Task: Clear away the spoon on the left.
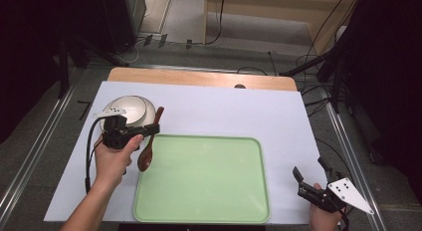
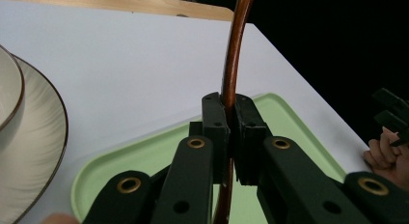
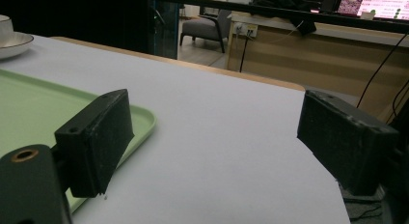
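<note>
At the left of the white surface [image 1: 209,111], a pale bowl [image 1: 130,111] with a dark rim sits on a matching plate [image 2: 34,151]. Just beside it, the left gripper [image 1: 152,130], held in the person's left hand [image 1: 113,159], has its fingers [image 2: 216,132] clamped on the handle of a brown wooden spoon [image 1: 148,146]. In the high view the spoon hangs at the left edge of a light green tray [image 1: 204,178], its bowl end lowest. In the left gripper view the handle rises between the pads and curves up past the top of the frame.

The tray lies at the middle of the surface, toward the near edge. A strip of bare wood [image 1: 199,77] shows beyond the white covering.

At the right, well apart from the tray, the right gripper [image 1: 312,173] rests low at the near corner in the person's right hand [image 1: 323,218], its fingers [image 3: 99,137] wide apart over bare white.

No writing can be read on any item. Around the surface are grey floor, trailing cables and dark stands; the right gripper view shows a grey chair [image 3: 205,31] and a lit screen [image 3: 381,4] in the room behind.
</note>
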`<state>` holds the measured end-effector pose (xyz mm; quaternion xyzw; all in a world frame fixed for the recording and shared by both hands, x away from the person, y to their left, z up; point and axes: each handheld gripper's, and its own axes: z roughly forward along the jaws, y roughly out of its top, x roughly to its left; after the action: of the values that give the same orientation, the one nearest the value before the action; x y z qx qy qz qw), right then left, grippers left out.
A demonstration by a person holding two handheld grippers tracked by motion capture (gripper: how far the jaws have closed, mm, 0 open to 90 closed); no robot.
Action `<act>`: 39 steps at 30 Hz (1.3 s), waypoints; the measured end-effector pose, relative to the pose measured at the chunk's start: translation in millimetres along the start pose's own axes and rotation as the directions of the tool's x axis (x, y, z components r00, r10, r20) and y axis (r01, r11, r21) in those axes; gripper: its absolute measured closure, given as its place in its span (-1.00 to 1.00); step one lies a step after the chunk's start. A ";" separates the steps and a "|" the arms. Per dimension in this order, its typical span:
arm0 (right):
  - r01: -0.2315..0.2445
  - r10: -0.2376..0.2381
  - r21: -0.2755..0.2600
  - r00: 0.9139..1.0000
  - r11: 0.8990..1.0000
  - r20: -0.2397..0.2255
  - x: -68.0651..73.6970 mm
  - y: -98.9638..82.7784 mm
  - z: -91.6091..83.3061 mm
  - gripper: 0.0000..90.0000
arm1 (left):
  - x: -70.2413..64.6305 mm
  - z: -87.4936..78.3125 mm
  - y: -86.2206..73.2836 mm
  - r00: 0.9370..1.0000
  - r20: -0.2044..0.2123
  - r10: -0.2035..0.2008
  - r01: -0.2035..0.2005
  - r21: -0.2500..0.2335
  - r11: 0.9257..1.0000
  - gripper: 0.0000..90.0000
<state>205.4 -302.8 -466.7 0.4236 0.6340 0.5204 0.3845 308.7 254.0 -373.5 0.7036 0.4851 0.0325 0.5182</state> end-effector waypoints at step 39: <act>0.004 -0.004 0.002 1.000 1.000 0.003 0.6 -0.3 0.6 -0.71 | 19.9 16.1 -67.6 0.983 0.073 -0.167 0.163 0.060 0.985 0.89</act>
<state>205.6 -302.1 -467.1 0.4233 0.6350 0.5183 0.3860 284.1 256.4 -441.4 0.6754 0.5221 -0.0511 0.5183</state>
